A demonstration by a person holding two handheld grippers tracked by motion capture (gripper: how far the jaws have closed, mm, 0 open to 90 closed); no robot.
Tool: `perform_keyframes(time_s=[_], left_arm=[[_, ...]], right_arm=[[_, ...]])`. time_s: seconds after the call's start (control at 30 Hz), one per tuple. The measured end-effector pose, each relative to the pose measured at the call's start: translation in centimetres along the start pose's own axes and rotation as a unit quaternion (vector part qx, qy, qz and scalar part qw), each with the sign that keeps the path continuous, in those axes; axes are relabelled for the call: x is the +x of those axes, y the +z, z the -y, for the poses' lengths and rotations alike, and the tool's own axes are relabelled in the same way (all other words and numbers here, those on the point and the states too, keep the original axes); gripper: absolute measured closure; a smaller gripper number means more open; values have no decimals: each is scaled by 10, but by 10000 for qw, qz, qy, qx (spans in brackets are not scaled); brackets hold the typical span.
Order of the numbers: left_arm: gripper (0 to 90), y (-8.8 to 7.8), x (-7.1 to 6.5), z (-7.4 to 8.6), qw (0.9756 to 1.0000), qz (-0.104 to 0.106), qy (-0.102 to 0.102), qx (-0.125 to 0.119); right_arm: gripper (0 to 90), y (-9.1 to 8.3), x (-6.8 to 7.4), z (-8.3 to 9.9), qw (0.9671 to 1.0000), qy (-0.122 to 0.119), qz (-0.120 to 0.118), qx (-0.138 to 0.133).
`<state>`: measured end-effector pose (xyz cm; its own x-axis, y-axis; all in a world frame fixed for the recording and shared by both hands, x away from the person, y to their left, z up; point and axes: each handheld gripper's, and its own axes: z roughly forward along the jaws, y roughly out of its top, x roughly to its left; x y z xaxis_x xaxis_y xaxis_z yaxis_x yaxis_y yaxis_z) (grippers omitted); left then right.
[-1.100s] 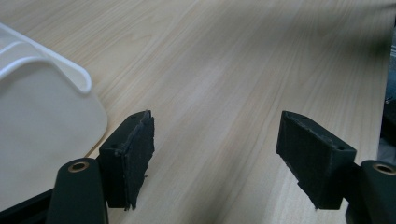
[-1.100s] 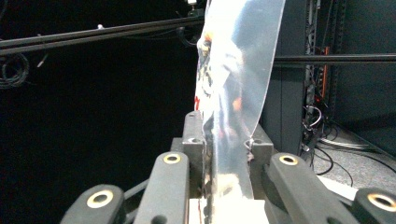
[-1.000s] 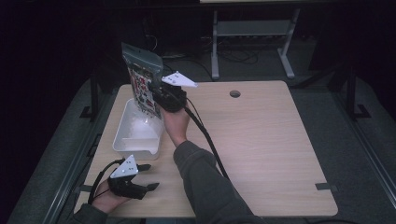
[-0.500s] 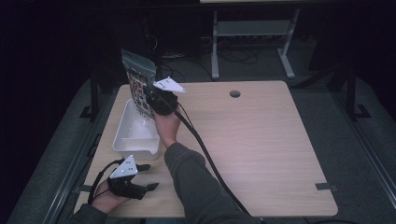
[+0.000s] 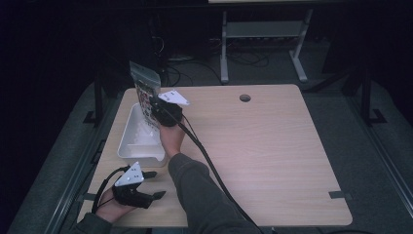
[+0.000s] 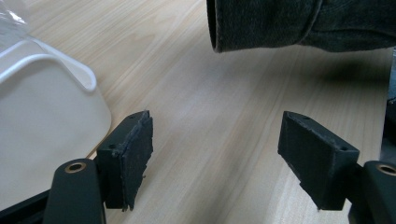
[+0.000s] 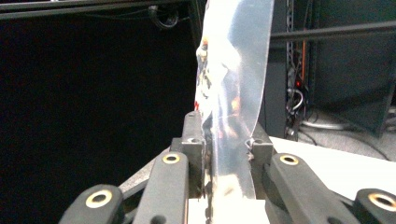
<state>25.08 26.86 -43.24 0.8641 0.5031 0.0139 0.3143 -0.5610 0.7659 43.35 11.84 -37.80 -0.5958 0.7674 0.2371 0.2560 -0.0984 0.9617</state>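
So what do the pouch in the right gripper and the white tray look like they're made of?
Pouch: thin glossy clear plastic film by the look; it shines and shows its contents. Tray: probably moulded plastic, smooth white, with a rounded lip. Table: pale wood-grain top, possibly laminate.

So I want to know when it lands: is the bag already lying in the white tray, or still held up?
Held up. The bag stands upright, pinched in the right gripper, over the white tray.
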Motion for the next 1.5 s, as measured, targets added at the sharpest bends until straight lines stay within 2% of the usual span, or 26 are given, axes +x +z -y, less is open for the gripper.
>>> perform_keyframes(time_s=[0.1, 0.13, 0.2, 0.23, 0.27, 0.33, 0.37, 0.4, 0.47, 0.57, 0.77, 0.8, 0.83, 0.87, 1.0, 1.1, 1.23, 1.5], left_arm=[[256, 0, 0, 0, 10000, 6, -4, 0], [256, 1, 0, 0, 10000, 13, -2, 3], [256, 1, 0, 0, 10000, 10, 13, 11], [256, 1, 0, 0, 10000, 8, 15, 9], [256, 1, 0, 0, 10000, 1, 21, 10], [256, 1, -1, 0, 10000, -3, 17, 11], [256, 1, -1, 0, 10000, -6, 21, 13], [256, 1, -1, 0, 10000, -6, 21, 13], [256, 1, 0, 0, 10000, -1, 11, 5], [255, 1, 0, 0, 10000, -3, 10, 12], [256, 1, 0, 0, 10000, -3, -5, -1], [256, 1, 0, 0, 10000, 0, 0, 1], [256, 1, -1, 0, 10000, -1, 3, 3], [256, 1, -1, 0, 10000, -4, 5, 3], [256, 1, -1, 0, 10000, -6, 5, -1], [256, 1, 0, 0, 10000, 3, 13, 2], [256, 1, 0, 0, 10000, 4, 15, 4], [256, 2, -1, -1, 10000, -7, 21, 36]], right_arm=[[692, -2, -6, -2, 9998, -69, -179, 88], [669, -3, -8, -4, 9994, -121, -308, 118], [605, -4, -9, -11, 9983, -270, -372, 359], [576, -3, -10, -17, 9957, -462, -481, 645], [576, -3, -10, -17, 9957, -462, -481, 645], [575, -1, -11, -21, 9917, -607, -535, 996], [626, 1, -11, -22, 9874, -713, -601, 1282], [665, 1, -11, -22, 9852, -813, -595, 1386], [688, 2, -11, -20, 9819, -932, -557, 1554], [705, 2, -9, -17, 9799, -1017, -535, 1631], [744, 1, -1, -15, 9804, -1127, -352, 1576], [750, 1, 1, -13, 9813, -1148, -271, 1518], [761, -1, 5, -9, 9837, -1119, -197, 1397], [761, -1, 5, -9, 9837, -1119, -197, 1397], [765, -3, 9, -3, 9899, -823, 25, 1153], [765, -4, 6, 5, 9924, -505, 167, 1109], [763, -6, 6, 11, 9924, -560, 179, 1081], [760, -11, 7, 15, 9888, -837, 157, 1225]])
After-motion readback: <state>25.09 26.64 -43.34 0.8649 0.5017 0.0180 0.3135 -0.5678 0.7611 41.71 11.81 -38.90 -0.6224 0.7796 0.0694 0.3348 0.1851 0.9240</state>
